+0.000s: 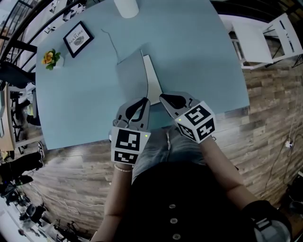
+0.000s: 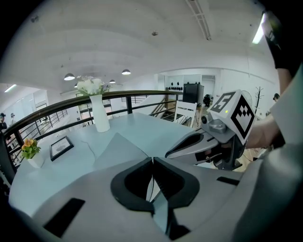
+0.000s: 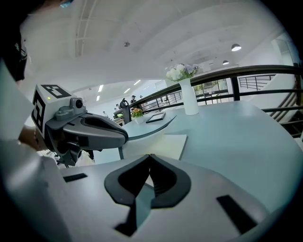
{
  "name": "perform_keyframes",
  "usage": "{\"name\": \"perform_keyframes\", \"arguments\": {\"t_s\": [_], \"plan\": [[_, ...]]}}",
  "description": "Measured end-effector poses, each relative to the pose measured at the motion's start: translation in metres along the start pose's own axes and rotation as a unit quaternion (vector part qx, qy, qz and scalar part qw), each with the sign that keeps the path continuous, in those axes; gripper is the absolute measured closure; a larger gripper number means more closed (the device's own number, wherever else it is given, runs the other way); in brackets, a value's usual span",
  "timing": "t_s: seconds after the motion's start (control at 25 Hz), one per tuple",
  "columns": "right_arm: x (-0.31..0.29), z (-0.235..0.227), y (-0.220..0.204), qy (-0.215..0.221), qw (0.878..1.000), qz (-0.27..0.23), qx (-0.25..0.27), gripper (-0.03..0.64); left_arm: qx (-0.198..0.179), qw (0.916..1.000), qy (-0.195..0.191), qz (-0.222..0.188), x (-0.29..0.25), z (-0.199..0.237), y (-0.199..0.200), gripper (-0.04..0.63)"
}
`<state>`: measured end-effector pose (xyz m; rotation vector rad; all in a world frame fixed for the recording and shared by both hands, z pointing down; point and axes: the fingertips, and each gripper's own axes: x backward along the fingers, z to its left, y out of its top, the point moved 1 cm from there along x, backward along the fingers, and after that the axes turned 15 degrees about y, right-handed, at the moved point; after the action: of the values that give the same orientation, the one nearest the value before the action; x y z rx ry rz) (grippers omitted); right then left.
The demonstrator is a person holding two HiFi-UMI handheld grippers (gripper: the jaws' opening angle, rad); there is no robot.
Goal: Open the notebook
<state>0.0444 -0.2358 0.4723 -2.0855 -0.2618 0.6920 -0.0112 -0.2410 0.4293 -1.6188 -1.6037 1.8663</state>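
The notebook lies on the light blue table (image 1: 199, 56), near its front edge. Its grey-blue cover (image 1: 130, 75) stands tilted up off the white page (image 1: 152, 78). My left gripper (image 1: 146, 100) is shut on the cover's near edge; in the left gripper view the thin cover (image 2: 120, 149) runs up out of the closed jaws (image 2: 152, 159). Just right of it, my right gripper (image 1: 162, 97) hovers at the page's near corner. Its jaws (image 3: 150, 156) meet with nothing visibly between them, and the white page (image 3: 165, 144) lies just beyond. Each gripper shows in the other's view: right (image 2: 189, 144), left (image 3: 90, 127).
A white vase (image 1: 127, 7) stands at the table's far edge. A framed picture (image 1: 78, 38) and a small flower pot (image 1: 51, 58) sit at the far left. A thin cord (image 1: 110, 40) trails from the notebook. White chairs (image 1: 265, 40) stand to the right, on the wooden floor.
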Motion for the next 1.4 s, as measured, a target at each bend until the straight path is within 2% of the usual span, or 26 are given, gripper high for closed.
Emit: {"name": "perform_keyframes", "arguments": {"t_s": [0.28,0.6,1.4], "plan": [[-0.008,0.013,0.007,-0.005,1.000,-0.004,0.009,0.611,0.033,0.9992,0.010,-0.022,0.020,0.023,0.001,0.568],[-0.020,0.032,0.010,-0.001,1.000,-0.003,0.021,0.611,0.052,0.9977,0.024,-0.036,0.041,0.045,-0.005,0.568],[-0.082,0.079,0.029,0.026,0.997,0.020,0.063,0.611,0.095,0.9930,0.062,-0.033,0.083,0.111,-0.048,0.568]]}}
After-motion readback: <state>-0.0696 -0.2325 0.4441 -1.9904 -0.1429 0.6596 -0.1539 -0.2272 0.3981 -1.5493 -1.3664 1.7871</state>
